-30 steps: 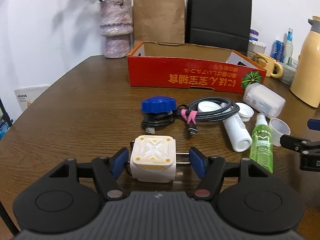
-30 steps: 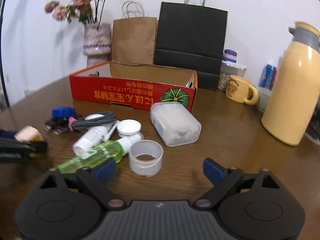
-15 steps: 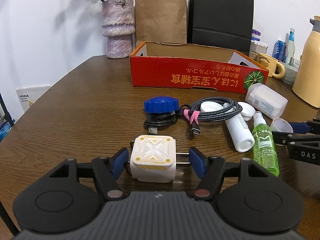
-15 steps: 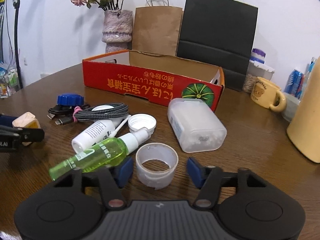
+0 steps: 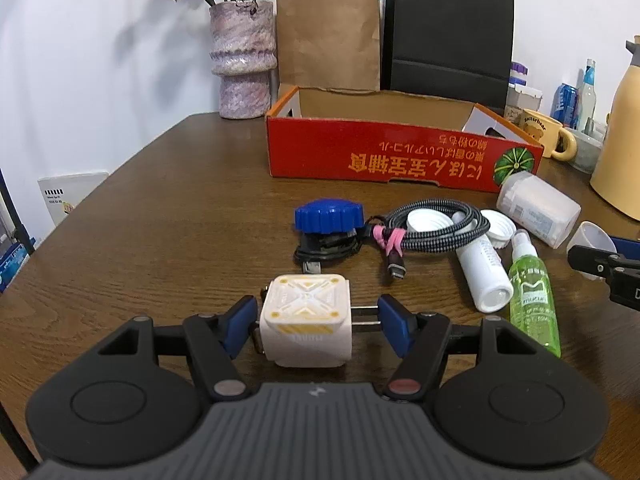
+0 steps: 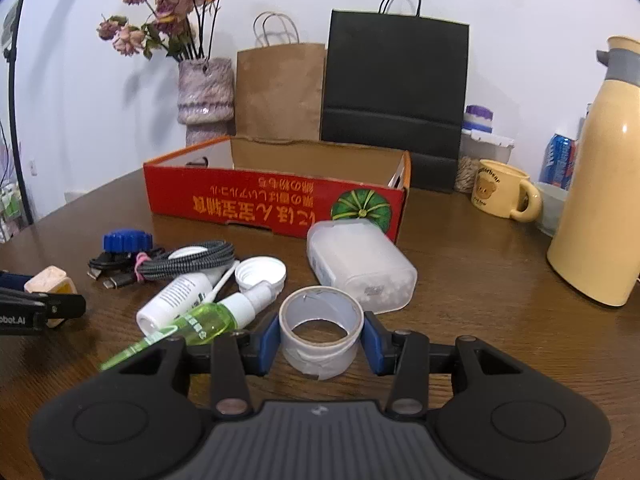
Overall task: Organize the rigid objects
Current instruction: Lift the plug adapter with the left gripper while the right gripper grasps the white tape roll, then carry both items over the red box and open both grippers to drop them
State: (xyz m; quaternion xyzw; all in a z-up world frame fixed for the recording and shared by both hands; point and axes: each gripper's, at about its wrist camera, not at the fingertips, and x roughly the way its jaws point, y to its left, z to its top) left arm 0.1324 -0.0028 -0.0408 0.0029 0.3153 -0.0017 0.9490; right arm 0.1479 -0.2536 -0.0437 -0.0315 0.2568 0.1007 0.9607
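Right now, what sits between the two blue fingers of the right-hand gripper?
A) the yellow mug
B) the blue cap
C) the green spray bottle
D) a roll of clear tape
D: in the right wrist view the right gripper has its blue pads pressed against both sides of the roll of clear tape, while the green spray bottle lies just outside them.

Bright, sharp, fisheye-curved edges

The red cardboard box [image 5: 404, 156] carries upside-down yellow Japanese lettering along its long side, beside a green pumpkin picture. The yellow mug [image 5: 542, 136] reads "Butterbear" over a bear face, the green spray bottle [image 5: 534, 300] shows "mucun", and the left gripper's arm in the right wrist view ends in "bot.AI" [image 6: 12, 320].
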